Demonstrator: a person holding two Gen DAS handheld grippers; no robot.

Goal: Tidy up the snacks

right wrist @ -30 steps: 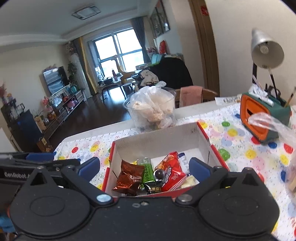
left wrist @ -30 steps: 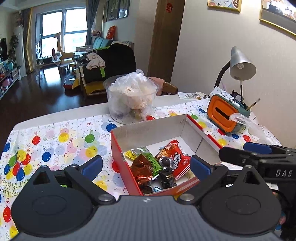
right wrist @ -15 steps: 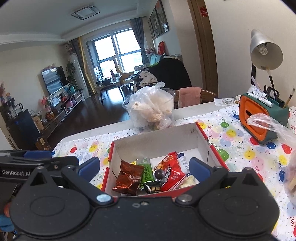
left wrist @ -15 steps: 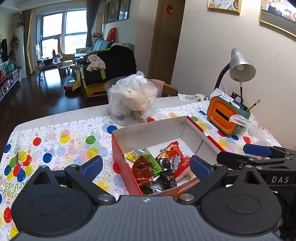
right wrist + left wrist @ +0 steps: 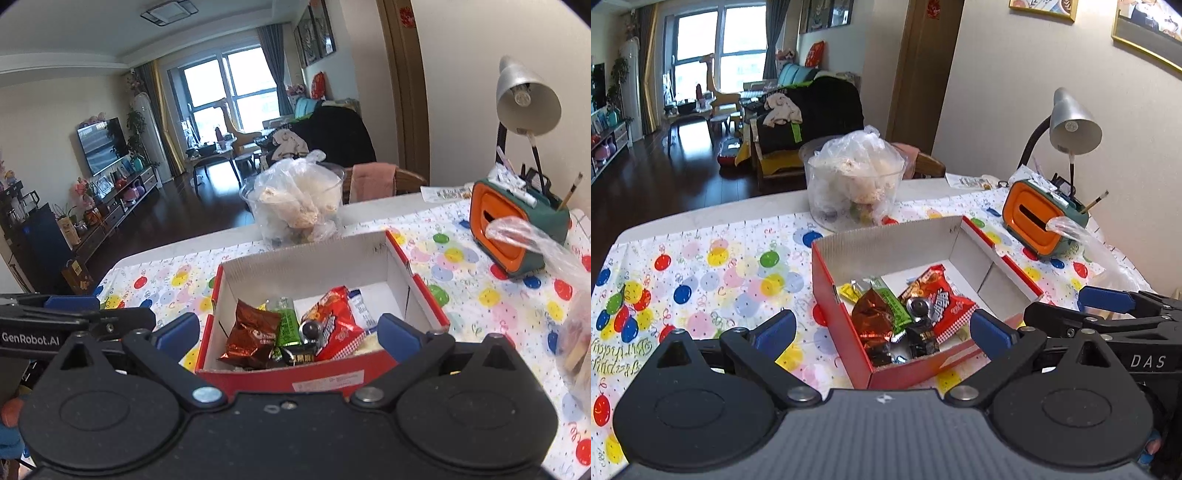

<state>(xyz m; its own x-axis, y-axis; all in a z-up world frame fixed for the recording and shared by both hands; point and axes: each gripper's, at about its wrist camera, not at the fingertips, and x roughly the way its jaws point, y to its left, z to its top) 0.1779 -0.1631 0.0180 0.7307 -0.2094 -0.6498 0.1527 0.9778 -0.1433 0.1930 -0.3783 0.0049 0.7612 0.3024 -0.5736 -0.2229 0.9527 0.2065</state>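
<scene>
Lying straight ahead of both wide-open, empty tongs, left (image 5: 882,326) and right (image 5: 288,328), the snack packets (image 5: 291,328) crowd the near end of the red box (image 5: 417,284) on the surface (image 5: 713,266), seemingly closest to the right.

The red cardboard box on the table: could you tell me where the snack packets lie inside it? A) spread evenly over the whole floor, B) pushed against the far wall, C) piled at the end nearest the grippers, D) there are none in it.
C: in the red cardboard box the snack packets crowd the near end, while the white floor by the far wall shows bare.
</scene>
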